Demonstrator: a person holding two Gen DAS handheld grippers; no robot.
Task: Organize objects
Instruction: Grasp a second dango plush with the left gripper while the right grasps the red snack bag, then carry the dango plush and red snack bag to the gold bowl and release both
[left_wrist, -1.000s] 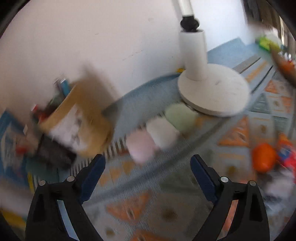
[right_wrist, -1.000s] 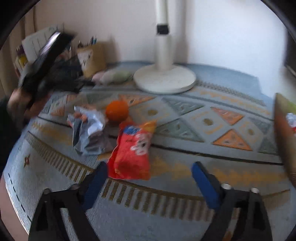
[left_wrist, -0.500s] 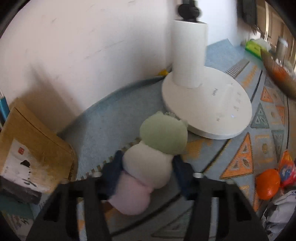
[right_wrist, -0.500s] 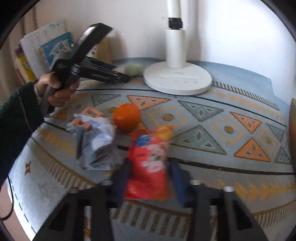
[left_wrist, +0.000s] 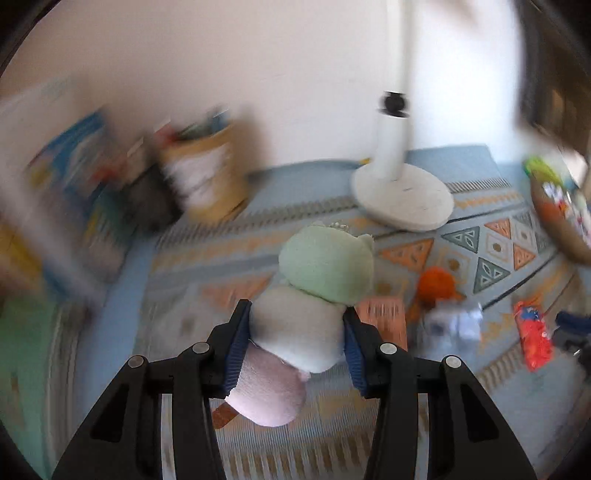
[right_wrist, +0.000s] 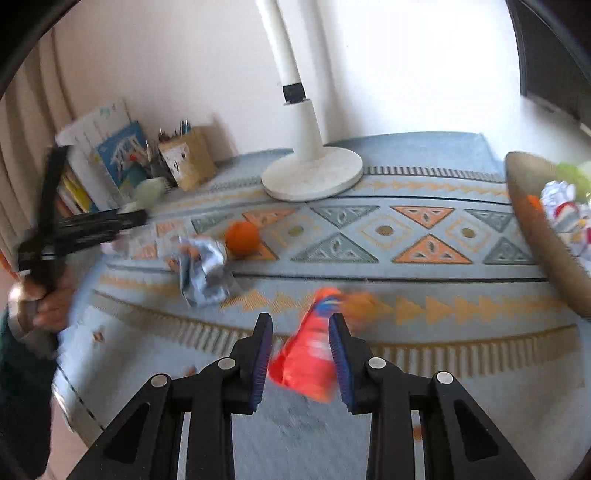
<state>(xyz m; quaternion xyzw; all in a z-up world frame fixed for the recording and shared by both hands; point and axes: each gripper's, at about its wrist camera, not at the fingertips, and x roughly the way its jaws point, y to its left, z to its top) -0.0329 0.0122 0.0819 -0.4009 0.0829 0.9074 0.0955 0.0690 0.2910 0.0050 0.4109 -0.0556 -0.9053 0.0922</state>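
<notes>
My left gripper (left_wrist: 297, 345) is clenched on the white middle ball of a soft toy (left_wrist: 314, 306), whose green head points up-frame and pink end hangs below, lifted above the patterned cloth on the desk (left_wrist: 480, 236). My right gripper (right_wrist: 301, 360) squeezes a red snack bag (right_wrist: 314, 347) at lower centre, its blurred top sticking up past the pads. Beyond it, left of centre, lie a crumpled wrapper (right_wrist: 203, 269) and an orange (right_wrist: 242, 238), just beside each other. A white lamp base (right_wrist: 312, 171) stands at upper centre. A basket (right_wrist: 543, 229) sits at the right edge, books (right_wrist: 107, 162) at upper left.
</notes>
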